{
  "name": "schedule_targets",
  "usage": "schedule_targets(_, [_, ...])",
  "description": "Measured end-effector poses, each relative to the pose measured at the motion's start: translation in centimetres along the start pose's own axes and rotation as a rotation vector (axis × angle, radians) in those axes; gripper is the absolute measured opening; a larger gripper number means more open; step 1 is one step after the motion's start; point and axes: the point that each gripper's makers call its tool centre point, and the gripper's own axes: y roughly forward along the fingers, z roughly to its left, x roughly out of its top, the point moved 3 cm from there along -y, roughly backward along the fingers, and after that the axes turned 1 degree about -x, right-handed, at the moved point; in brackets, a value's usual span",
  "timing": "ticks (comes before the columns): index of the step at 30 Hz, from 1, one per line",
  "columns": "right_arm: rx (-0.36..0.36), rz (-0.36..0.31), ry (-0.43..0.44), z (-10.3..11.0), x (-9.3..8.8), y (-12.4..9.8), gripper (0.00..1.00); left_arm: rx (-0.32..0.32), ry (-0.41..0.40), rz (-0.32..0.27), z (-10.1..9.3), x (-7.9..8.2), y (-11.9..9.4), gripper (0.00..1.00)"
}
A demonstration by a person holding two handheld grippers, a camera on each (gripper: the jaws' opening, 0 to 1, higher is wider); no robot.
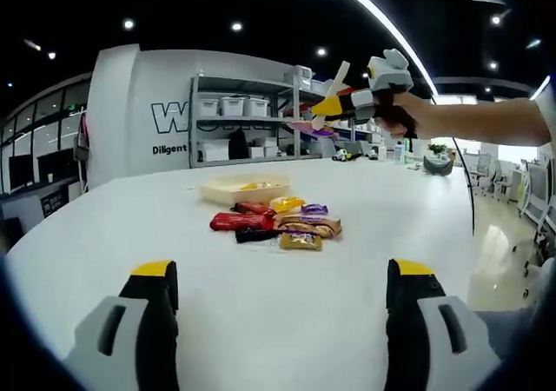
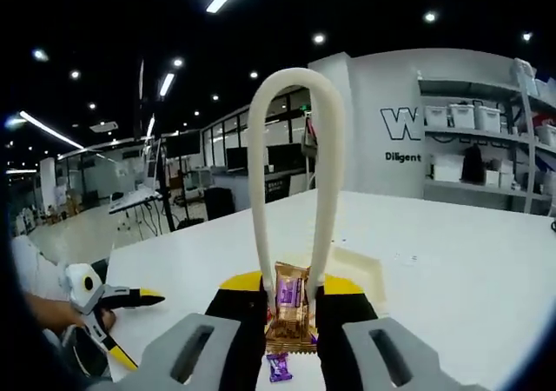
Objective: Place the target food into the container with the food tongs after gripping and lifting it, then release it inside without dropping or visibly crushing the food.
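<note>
My right gripper [image 2: 291, 294] is shut on cream food tongs [image 2: 295, 148], whose loop rises up the middle of the right gripper view. Pinched between the tong arms hangs a brown and gold snack packet [image 2: 289, 308] with a purple label, lifted above the table. A shallow cream container [image 2: 360, 274] lies just behind it. In the left gripper view, the right gripper [image 1: 334, 104] and tongs [image 1: 337, 74] are held high at the upper right by a person's hand. My left gripper [image 1: 282, 274] is open and empty, low over the table, short of the snack pile [image 1: 278, 222] and container [image 1: 217, 191].
A small purple packet [image 2: 278, 367] lies on the white table [image 1: 391, 226] under the held snack. The left gripper [image 2: 130, 321] shows at the lower left of the right gripper view. Shelves with bins [image 1: 243, 117] stand beyond the table's far edge.
</note>
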Motion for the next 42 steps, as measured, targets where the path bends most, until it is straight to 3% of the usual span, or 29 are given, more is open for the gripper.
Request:
schedule_targets(12, [-0.013,0.025,0.012,-1.0,-0.2,2.6,0.15,-0.01,0.022,0.007,-0.1,0.0,-0.1,0.97])
schedule_targets(20, [-0.012,0.059,0.072,-1.8,-2.1,5.0,0.15,0.0,0.004,-0.02,0.2,0.4,-0.3,0.95])
schedule_targets(25, [0.0,0.081,0.113,-1.9,-3.4,6.5,0.15,-0.017,0.019,-0.006,-0.2,0.1,-0.2,0.95])
schedule_targets(33, [-0.004,0.119,0.09,-2.5,-5.3,9.0,0.15,-0.019,0.033,0.002,-0.4,0.0,-0.1,0.95])
schedule_targets(37, [-0.019,0.172,0.044,-3.1,-6.3,10.3,0.15,-0.022,0.033,0.008,-0.4,0.0,-0.1,0.95])
schedule_targets(42, [-0.018,0.194,0.043,-3.2,-7.3,11.0,0.15,-0.024,0.029,0.006,-0.3,0.0,-0.1,0.95])
